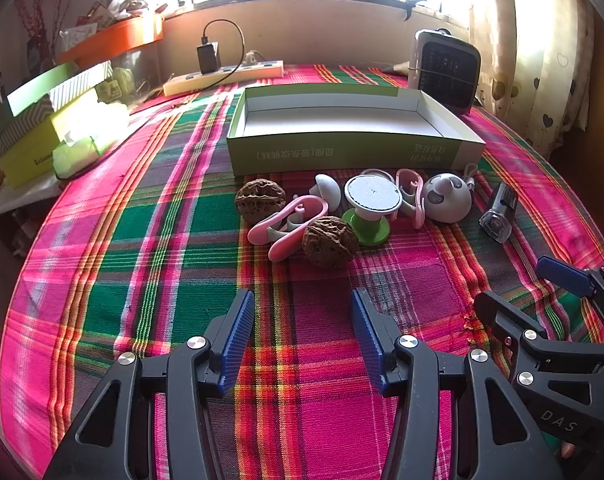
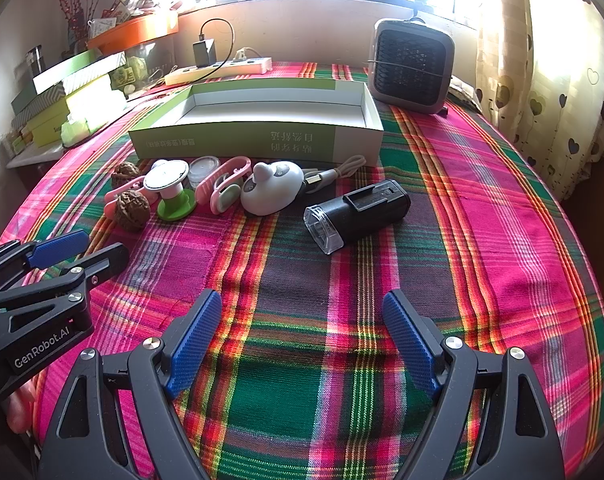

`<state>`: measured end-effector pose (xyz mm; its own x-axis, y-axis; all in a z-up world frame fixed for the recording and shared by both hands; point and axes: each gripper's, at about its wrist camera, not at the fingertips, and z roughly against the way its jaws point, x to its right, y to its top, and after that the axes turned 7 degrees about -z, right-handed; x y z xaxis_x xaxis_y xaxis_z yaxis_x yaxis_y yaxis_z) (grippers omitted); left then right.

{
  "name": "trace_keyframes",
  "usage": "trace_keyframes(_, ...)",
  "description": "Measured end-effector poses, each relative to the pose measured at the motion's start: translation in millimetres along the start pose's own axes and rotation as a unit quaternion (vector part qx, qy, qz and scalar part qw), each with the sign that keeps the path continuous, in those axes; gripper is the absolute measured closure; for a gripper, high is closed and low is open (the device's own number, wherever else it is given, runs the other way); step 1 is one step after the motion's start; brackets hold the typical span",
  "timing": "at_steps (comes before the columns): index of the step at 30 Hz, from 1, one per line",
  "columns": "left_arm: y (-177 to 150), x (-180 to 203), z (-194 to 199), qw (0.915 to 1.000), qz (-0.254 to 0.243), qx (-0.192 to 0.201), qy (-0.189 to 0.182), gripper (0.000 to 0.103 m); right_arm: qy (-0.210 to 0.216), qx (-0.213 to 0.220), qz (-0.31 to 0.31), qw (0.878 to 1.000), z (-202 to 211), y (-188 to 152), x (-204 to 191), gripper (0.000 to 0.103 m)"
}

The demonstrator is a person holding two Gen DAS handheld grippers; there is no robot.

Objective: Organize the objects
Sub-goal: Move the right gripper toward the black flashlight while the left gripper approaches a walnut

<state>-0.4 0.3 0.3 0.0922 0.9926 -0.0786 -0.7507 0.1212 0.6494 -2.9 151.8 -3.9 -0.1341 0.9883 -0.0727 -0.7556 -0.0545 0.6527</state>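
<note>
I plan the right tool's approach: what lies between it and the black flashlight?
Only bare plaid cloth. In the right wrist view the open right tool faces the black flashlight with nothing lying on the stretch between them.

bare cloth [image 2: 302, 280] before grippers; clutter row [image 2: 205, 188] fronts box [image 2: 257, 136].

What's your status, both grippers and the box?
Left gripper open, empty. Right gripper open, empty. Green box empty; walnuts, flashlight on cloth in front. Nothing blocking.
</note>
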Motion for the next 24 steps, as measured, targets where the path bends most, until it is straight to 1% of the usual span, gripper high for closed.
trace_keyframes(6,0.0,-0.5,0.0,1.0,0.001,0.0,-0.003,0.055,0.004,-0.002,0.004,1.0,0.4,-2.1,-0.9,0.02)
trace_keyframes(7,0.1,-0.7,-0.1,1.0,0.0,0.0,-0.004,0.055,0.006,-0.002,0.004,1.0,-0.9,1.6,0.9,0.02)
trace_keyframes(12,1.5,-4.8,-0.1,0.9998,0.004,0.001,-0.021,0.055,0.005,-0.003,0.001,1.0,-5.3,4.4,6.4,0.02)
trace_keyframes(13,2.5,-6.4,-1.7,0.9997,0.005,0.001,-0.023,0.055,0.005,-0.003,0.0,1.0,-2.2,0.4,7.0,0.02)
trace_keyframes(16,1.7,-8.5,-0.7,0.9995,0.005,0.003,-0.032,0.055,0.008,-0.005,-0.011,1.0,-2.8,3.6,11.3,0.02)
trace_keyframes(21,4.6,-14.4,-1.2,0.9981,0.013,0.004,-0.06,0.055,0.001,-0.013,-0.037,0.999,-6.5,13.3,21.0,0.02)
trace_keyframes(24,6.6,-15.5,-1.5,0.9973,0.013,0.006,-0.072,0.055,0.009,-0.013,-0.06,0.998,-8.6,20.3,27.4,0.02)
